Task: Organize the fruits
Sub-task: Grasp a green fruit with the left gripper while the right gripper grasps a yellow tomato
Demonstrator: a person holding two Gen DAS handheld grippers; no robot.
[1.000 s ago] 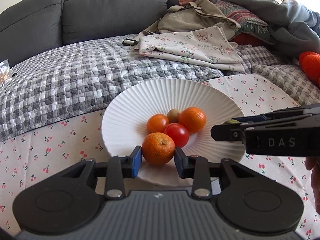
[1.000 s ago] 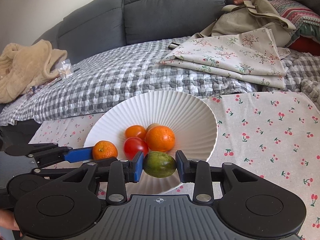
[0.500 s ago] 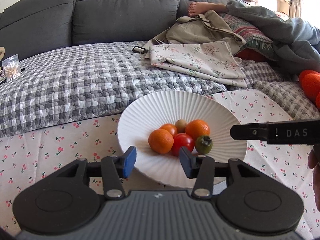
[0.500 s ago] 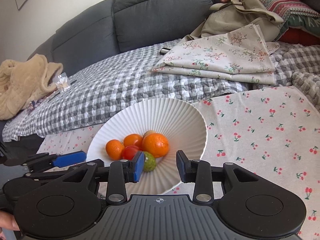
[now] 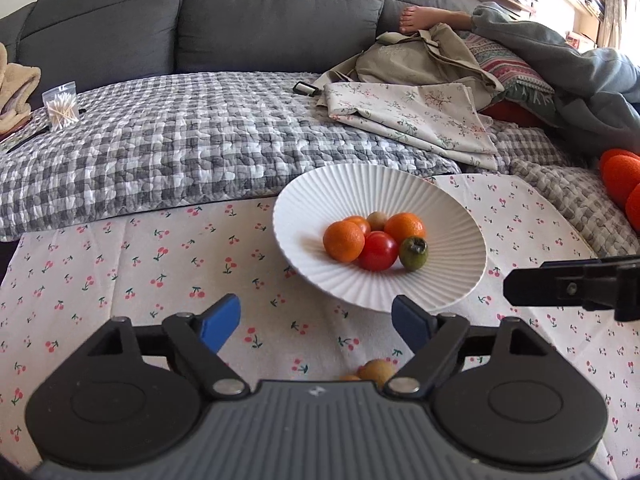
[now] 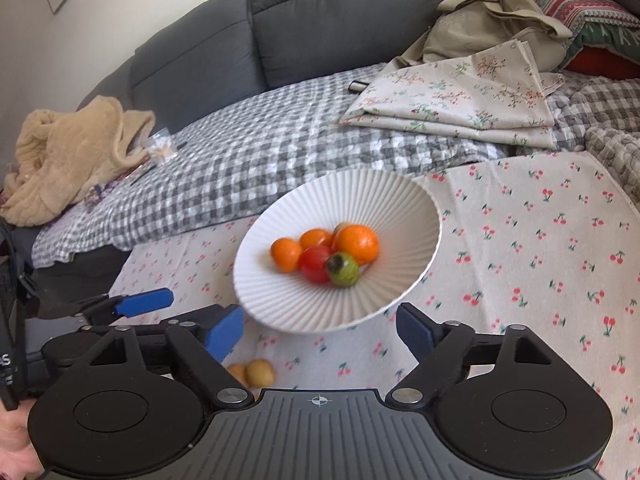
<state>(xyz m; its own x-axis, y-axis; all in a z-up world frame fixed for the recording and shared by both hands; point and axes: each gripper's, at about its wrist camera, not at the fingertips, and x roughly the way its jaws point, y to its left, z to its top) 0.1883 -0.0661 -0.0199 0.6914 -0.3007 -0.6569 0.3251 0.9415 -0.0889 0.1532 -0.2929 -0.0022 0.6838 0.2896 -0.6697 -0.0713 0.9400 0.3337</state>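
cherry-print cloth (image 5: 120,280) under white ribbed bowl (image 5: 448,204) of fruit, green fruit (image 5: 413,254) and orange mandarin (image 5: 343,241) inside, beyond fingertips. left gripper (image 5: 316,322), right gripper (image 6: 320,326): jaws just opened wide, nothing between them.

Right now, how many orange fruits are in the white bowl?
3. One sits at the left of the pile, one at the back right, and a smaller one peeks out between them. More may be hidden underneath.

A: Left gripper (image 5: 316,322) looks?
B: Black linkage arms, blue pads, silver pivot screws, ribbed grey housing, round black discs at 4 and 8 o'clock.
A: Right gripper (image 6: 320,326)?
B: Same build; crosshair mark on housing at 6 o'clock.
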